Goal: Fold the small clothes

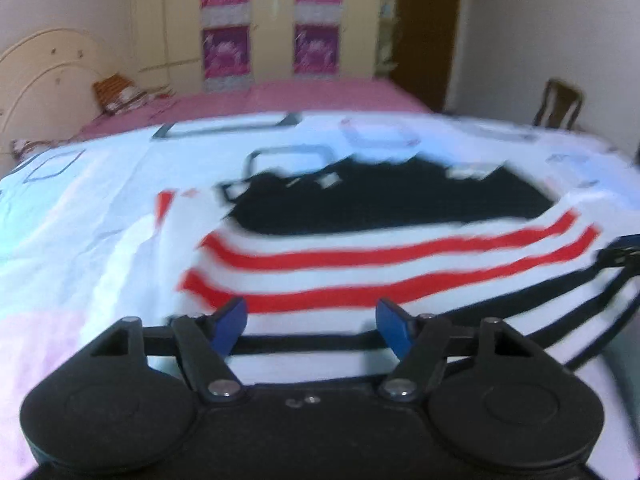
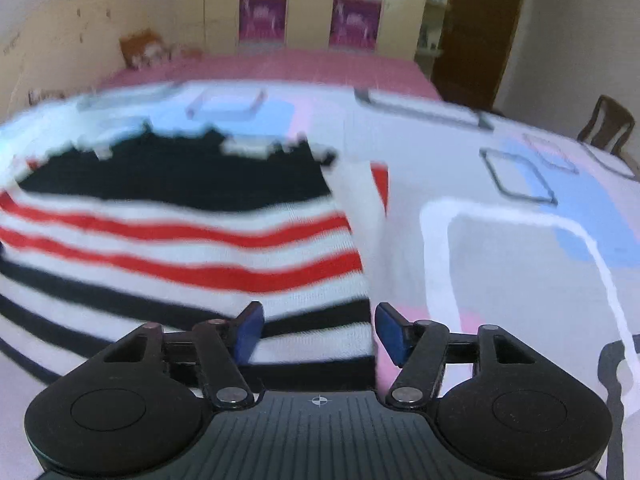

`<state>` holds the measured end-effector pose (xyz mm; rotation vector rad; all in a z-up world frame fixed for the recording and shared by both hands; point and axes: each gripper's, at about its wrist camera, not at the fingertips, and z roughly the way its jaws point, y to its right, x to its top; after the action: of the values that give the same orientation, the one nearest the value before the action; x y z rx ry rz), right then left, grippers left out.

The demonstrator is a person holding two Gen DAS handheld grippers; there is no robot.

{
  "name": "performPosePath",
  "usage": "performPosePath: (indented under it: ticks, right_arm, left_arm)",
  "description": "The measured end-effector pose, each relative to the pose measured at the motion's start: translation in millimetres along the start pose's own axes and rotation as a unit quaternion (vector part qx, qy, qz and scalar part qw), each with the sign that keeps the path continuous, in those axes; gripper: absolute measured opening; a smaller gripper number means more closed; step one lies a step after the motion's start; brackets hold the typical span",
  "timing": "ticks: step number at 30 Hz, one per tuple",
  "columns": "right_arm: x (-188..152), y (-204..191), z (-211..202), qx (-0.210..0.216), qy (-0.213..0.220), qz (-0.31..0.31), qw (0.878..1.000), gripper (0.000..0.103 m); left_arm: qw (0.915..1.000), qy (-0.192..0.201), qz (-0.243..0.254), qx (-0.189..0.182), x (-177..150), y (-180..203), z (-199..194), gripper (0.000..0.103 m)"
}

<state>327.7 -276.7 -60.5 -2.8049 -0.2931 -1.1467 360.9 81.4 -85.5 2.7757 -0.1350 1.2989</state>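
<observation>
A small striped knit garment [image 1: 360,252] lies spread on a white patterned sheet [image 1: 80,216]. It has a black upper part, then red and white stripes, then black and white stripes nearest me. My left gripper [image 1: 312,326] is open and empty, just above the garment's near left hem. The garment also shows in the right wrist view [image 2: 192,248]. My right gripper [image 2: 318,332] is open and empty over the garment's near right corner. Both views are blurred by motion.
The white sheet [image 2: 500,260] with grey and blue squares covers a work surface. Behind it is a pink bed [image 1: 312,96] with a pillow [image 1: 116,94], a wardrobe [image 1: 272,20] and a wooden chair [image 2: 608,128] at the right.
</observation>
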Motion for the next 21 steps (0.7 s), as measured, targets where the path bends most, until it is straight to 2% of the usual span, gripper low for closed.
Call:
performPosePath:
  ticks: [2, 3, 6, 7, 10, 12, 13, 15, 17, 19, 21]
  right_arm:
    - [-0.2, -10.5, -11.2, 0.009, 0.013, -0.009, 1.0, 0.062]
    - [-0.4, -17.8, -8.6, 0.009, 0.007, -0.014, 1.0, 0.062]
    - [-18.5, -22.1, 2.0, -0.029, -0.044, -0.038, 0.998, 0.062]
    - [-29.4, -18.5, -1.1, -0.028, -0.051, -0.036, 0.998, 0.062]
    - [-52.8, -2.9, -18.9, -0.017, -0.051, 0.001, 0.999, 0.062]
    - [-54.0, 3.4, -24.6, -0.006, -0.055, 0.03, 0.998, 0.062]
    - [-50.0, 4.2, -29.1, -0.013, -0.044, 0.036, 0.998, 0.062]
    - [-41.7, 1.5, -48.3, -0.031, 0.002, 0.032, 0.999, 0.062]
    - [-34.1, -11.8, -59.2, -0.009, 0.029, 0.031, 0.999, 0.062]
    - [-30.7, -34.1, -57.4, 0.036, 0.028, 0.015, 0.999, 0.062]
    - [-30.7, -61.2, -49.2, 0.07, 0.019, -0.005, 0.997, 0.052]
  left_arm:
    - [0.9998, 0.005, 0.012, -0.016, -2.6, 18.1, -4.7, 0.07]
    - [0.9994, 0.003, 0.021, -0.026, -6.8, 26.4, -5.1, 0.071]
    - [0.9988, -0.022, 0.031, -0.031, -21.3, 37.6, 0.6, 0.071]
    - [0.999, -0.023, 0.029, -0.026, -27.6, 36.1, -1.6, 0.071]
    - [0.9991, -0.022, 0.028, -0.022, -39.1, 28.3, -8.2, 0.071]
    - [0.999, -0.024, 0.03, -0.02, -38.3, 26.9, -13.8, 0.071]
    - [0.9992, -0.022, 0.028, -0.016, -35.8, 25.5, -16.3, 0.071]
    - [0.9997, -0.012, 0.017, -0.012, -32.6, 25.6, -23.0, 0.072]
    - [0.9998, -0.002, 0.007, -0.016, -29.1, 28.9, -26.0, 0.072]
    - [0.9998, -0.001, 0.007, -0.02, -27.3, 37.5, -21.7, 0.072]
    - [0.9997, -0.007, 0.0, -0.024, -27.6, 43.3, -17.8, 0.069]
